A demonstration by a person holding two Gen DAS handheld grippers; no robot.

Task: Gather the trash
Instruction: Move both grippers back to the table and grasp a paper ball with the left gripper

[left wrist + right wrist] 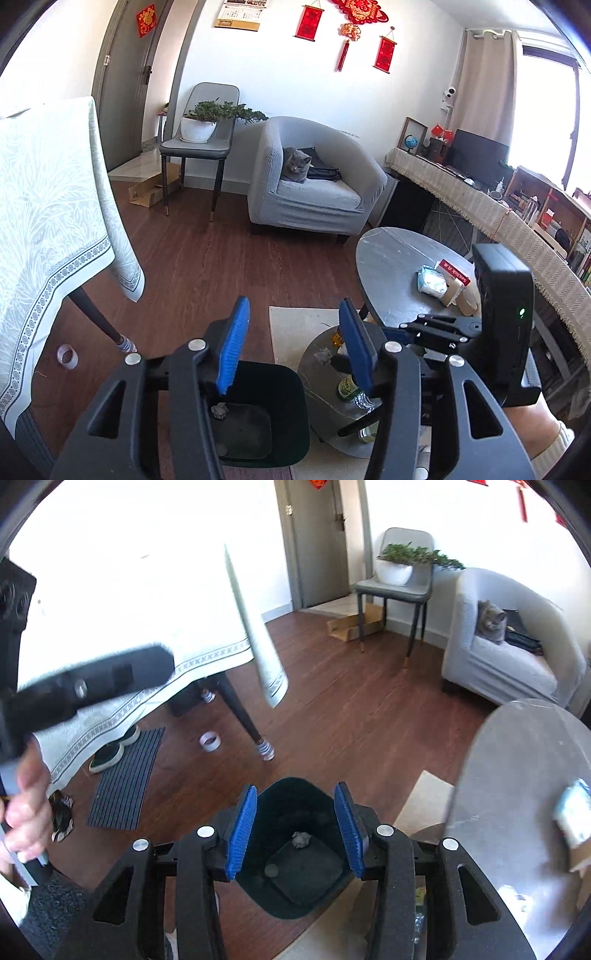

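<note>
1. A wooden floor (207,266) is seen across the room, with a grey armchair (314,184) at the far wall on which a grey cat (295,168) is lying.
2. A table (44,206) draped in a pale patterned cloth is seen at the left of the left wrist view.
3. A round grey table (399,273) is seen at the right; a pack of tissues (430,282) and a red-and-white card (452,275) are lying on it, close together.
4. A dark bin (295,849) is standing open on the floor, below both cameras.
5. The left hand-held gripper (295,347) is held above the bin, its blue pads apart and nothing between them.
6. The right hand-held gripper (295,834) is likewise held part open and empty over the bin.
7. A roll of tape (209,741) is lying on the floor near a table leg.
8. A crumpled grey scrap (301,840), the trash, is lying on the bottom of the bin.
</note>
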